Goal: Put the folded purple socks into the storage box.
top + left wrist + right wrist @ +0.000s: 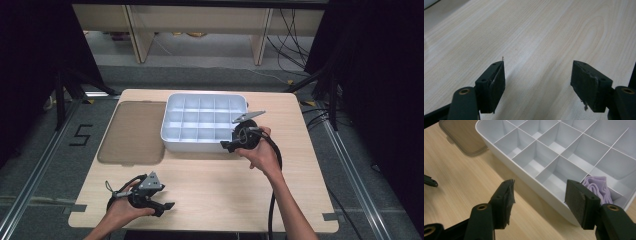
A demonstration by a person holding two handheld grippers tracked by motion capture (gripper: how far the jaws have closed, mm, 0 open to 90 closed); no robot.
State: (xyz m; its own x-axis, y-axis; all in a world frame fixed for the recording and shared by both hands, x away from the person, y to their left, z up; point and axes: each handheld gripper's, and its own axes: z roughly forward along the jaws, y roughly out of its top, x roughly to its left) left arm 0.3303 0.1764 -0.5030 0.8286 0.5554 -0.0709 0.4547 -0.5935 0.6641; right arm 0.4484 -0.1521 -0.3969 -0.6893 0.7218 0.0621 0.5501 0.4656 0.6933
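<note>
A purple cloth (599,188) already lies in a near-right compartment of the white box (170,131). Both the left gripper (537,83) and right gripper (539,200) are released, empty; the lid (131,131) is still off, left of the box.

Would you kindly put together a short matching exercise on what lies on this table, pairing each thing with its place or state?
Things:
1. purple cloth
2. brown lid
3. left gripper
4. white divided box

Places or states:
A. flat on the table, to the left of the box
B. open over bare wood near the table's front edge
C. tucked in a compartment at the box's near right corner
D. uncovered, near the table's far edge, with most compartments empty

Pairs: 1-C, 2-A, 3-B, 4-D
</note>
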